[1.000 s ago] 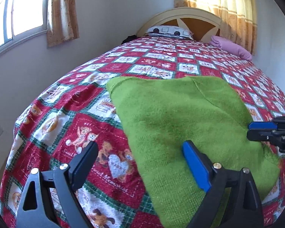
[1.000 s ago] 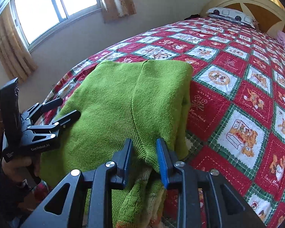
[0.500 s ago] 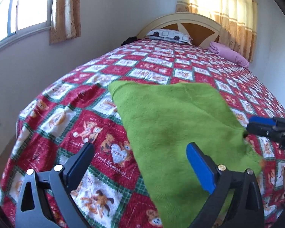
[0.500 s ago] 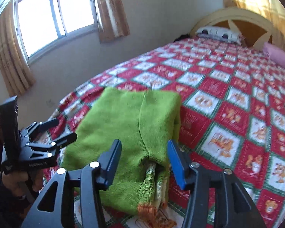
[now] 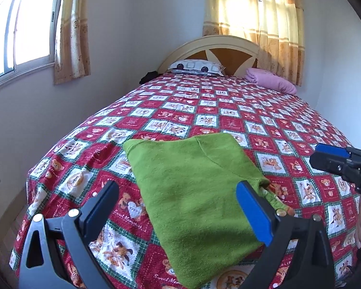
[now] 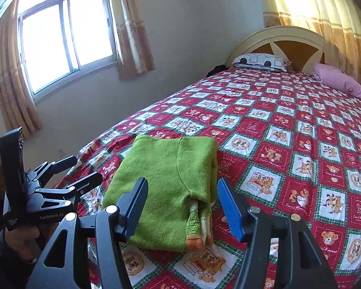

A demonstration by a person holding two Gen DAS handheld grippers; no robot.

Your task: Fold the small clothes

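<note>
A green knitted garment lies folded into a rough rectangle on the bed's red and white checked cover, near the foot corner of the bed. In the right wrist view it is in the lower middle of the frame, with an orange and cream cuff showing at its near right corner. In the left wrist view the garment fills the lower centre.

The right gripper is at the bottom of its own view. Its jaws are opening, and they stand on either side of the garment's near edge in the picture, but the pads do not press on the cloth. The left gripper is spread wide at the bottom of its own view and grasps nothing; the garment is seen between its fingers.

In the right wrist view the left gripper appears at the lower left, held by a hand. At the upper right of both views are a patterned pillow, a pink bundle and the headboard.
</note>
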